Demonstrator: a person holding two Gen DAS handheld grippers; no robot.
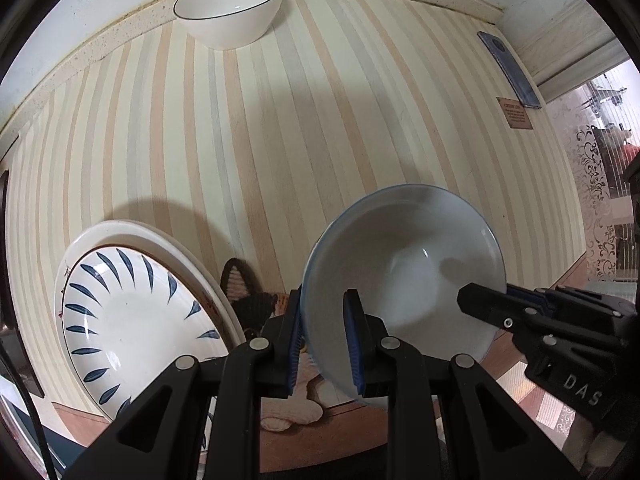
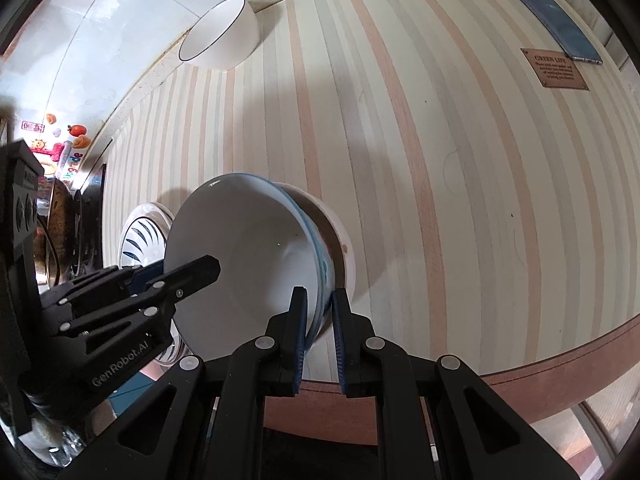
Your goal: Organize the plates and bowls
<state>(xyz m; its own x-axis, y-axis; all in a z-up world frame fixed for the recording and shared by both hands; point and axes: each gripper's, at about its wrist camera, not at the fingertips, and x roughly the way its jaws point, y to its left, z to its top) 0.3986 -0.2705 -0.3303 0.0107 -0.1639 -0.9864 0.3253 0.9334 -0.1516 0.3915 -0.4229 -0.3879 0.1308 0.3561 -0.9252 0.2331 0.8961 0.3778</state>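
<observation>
**A:** What is nearest the cameras?

**B:** Two black grippers share one pale blue-rimmed bowl (image 1: 404, 264). The left gripper (image 1: 326, 344) has its jaws closed on the bowl's left rim, one blue pad inside and one outside. The right gripper (image 2: 320, 336) pinches the opposite rim the same way. The bowl is tilted, with its white inside facing the cameras.

**A:** Where is the bowl?

**B:** At the near edge of a striped tabletop (image 2: 460, 184). In the right wrist view it looks nested in a white bowl (image 2: 346, 248) behind it.

**A:** What lies beyond?

**B:** To the left, a white plate with dark blue leaf marks (image 1: 132, 320) rests on a larger cream plate (image 1: 168, 236). At the far edge stands a white bowl with a dark rim (image 1: 232, 12). Far right lies a blue phone (image 2: 556, 24), near a small brown label (image 2: 554, 69).
</observation>
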